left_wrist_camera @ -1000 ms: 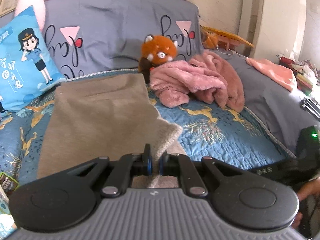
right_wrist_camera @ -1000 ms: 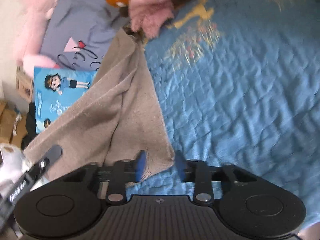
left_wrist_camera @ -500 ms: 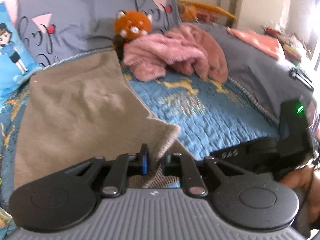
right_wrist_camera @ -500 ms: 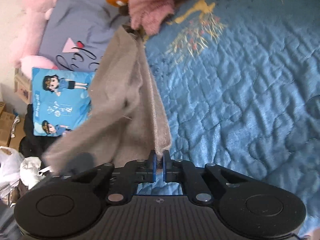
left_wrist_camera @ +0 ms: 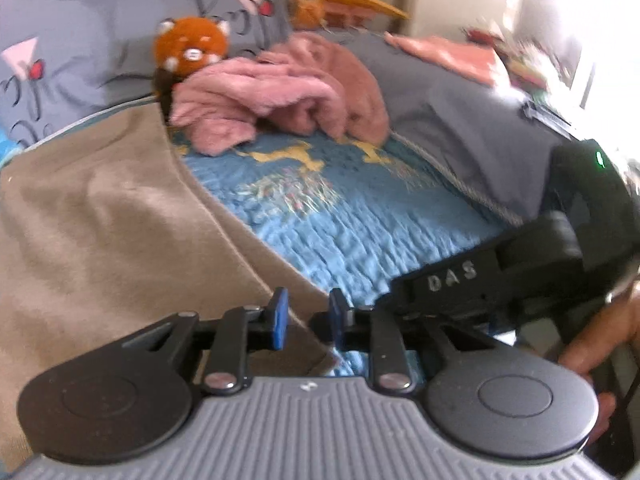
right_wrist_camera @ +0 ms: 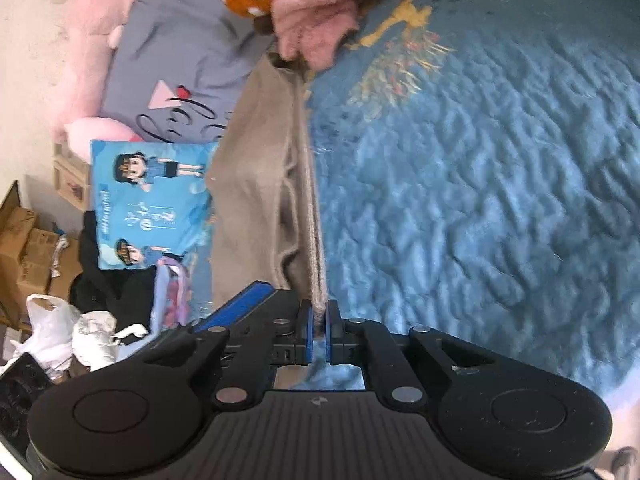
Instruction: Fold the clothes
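Two grippers: right gripper (right_wrist_camera: pixel 318 330) pinches tan garment (right_wrist_camera: pixel 264 184); left gripper (left_wrist_camera: pixel 306 320) parted.

Ahead of my left claw (left_wrist_camera: pixel 306 318) everything is motion-blurred; the tan cloth (left_wrist_camera: pixel 120 216) runs off frame, and my right claw (right_wrist_camera: pixel 318 330) hides its pinched edge.

Garment (left_wrist_camera: pixel 100 216) on quilt (left_wrist_camera: pixel 340 216), plush (left_wrist_camera: pixel 192 46) behind.

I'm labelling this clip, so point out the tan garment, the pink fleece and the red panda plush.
tan garment (left_wrist_camera: pixel 120 216), left wrist view, on its flat middle.
pink fleece (left_wrist_camera: pixel 272 96), left wrist view, on the crumpled top.
red panda plush (left_wrist_camera: pixel 191 44), left wrist view, on its face.
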`<control>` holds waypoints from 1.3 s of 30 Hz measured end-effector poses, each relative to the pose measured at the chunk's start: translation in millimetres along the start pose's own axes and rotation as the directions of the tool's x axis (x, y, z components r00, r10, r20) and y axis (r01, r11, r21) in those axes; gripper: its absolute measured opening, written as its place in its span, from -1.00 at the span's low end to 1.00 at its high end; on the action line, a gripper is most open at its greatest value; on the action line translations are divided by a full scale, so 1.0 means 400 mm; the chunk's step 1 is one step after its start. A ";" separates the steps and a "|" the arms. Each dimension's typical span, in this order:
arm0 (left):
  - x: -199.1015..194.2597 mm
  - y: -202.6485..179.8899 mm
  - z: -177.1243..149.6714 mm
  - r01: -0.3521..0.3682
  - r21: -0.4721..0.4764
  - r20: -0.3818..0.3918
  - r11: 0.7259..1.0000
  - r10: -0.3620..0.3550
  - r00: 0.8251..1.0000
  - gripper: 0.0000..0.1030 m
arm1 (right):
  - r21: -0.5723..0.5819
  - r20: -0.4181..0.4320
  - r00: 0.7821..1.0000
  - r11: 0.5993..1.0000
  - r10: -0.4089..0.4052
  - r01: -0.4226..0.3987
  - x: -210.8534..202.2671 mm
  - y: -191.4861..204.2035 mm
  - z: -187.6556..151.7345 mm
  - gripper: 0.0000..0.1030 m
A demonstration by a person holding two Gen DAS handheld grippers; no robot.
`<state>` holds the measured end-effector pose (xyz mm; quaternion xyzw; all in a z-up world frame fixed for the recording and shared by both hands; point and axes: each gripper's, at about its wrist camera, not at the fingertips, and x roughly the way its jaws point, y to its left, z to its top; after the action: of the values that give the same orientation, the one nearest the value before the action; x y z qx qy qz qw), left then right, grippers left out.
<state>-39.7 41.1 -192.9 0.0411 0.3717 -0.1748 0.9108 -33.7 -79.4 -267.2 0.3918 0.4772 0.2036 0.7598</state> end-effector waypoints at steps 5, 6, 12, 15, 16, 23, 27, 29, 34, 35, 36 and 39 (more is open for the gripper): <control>0.002 -0.024 -0.009 -0.002 0.036 -0.004 0.999 0.002 1.000 -0.51 | -0.085 0.002 0.996 0.992 -0.094 0.093 0.012 -0.001 -0.004 -0.91; -0.009 -0.017 -0.006 -0.006 0.026 0.007 1.000 0.006 1.000 -0.47 | -0.106 0.007 0.994 0.988 -0.110 0.110 0.013 0.003 -0.003 -0.93; -0.065 0.066 -0.011 -0.104 -0.035 0.031 0.994 0.105 0.994 -0.15 | -0.189 0.089 0.985 0.969 -0.145 0.160 -0.009 0.022 0.023 -0.85; -0.082 0.121 -0.015 -0.145 -0.071 0.035 0.987 0.148 0.988 0.02 | -0.220 0.092 0.989 0.966 -0.116 0.134 0.003 0.037 0.047 -0.85; -0.089 0.138 -0.017 -0.159 -0.080 0.038 0.984 0.163 0.986 0.02 | -0.227 0.078 0.993 0.968 -0.089 0.105 0.016 0.045 0.059 -0.84; -0.153 0.245 -0.021 -0.227 -0.131 0.075 0.965 0.238 0.968 0.17 | -0.204 -0.040 0.996 0.977 -0.076 0.067 0.178 0.083 0.126 -0.73; -0.165 0.306 -0.021 -0.238 -0.182 0.089 0.954 0.257 0.962 0.22 | -0.161 -0.081 0.988 0.980 -0.134 0.120 0.238 0.070 0.140 -0.73; -0.161 0.340 -0.025 -0.231 -0.240 0.086 0.943 0.258 0.962 0.32 | -0.158 -0.070 0.991 0.982 -0.112 0.100 0.235 0.074 0.145 -0.90; -0.142 0.385 -0.036 -0.228 -0.306 0.069 0.924 0.261 0.963 0.32 | -0.153 -0.044 0.997 0.987 -0.064 0.056 0.228 0.085 0.159 -0.92; -0.140 0.387 -0.037 -0.230 -0.307 0.070 0.924 0.263 0.962 0.32 | -0.156 -0.041 0.996 0.985 -0.076 0.069 0.226 0.088 0.162 -0.92; -0.141 0.389 -0.038 -0.226 -0.310 0.073 0.923 0.261 0.963 0.32 | -0.161 -0.039 0.995 0.983 -0.091 0.084 0.227 0.089 0.164 -0.91; -0.142 0.395 -0.041 -0.220 -0.321 0.077 0.921 0.257 0.963 0.32 | -0.170 -0.027 0.988 0.975 -0.153 0.146 0.229 0.087 0.166 -0.65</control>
<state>-33.1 208.6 -174.2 -0.0675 0.3324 -0.0043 0.9407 69.6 -22.2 -276.0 0.2856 0.5015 0.1929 0.7935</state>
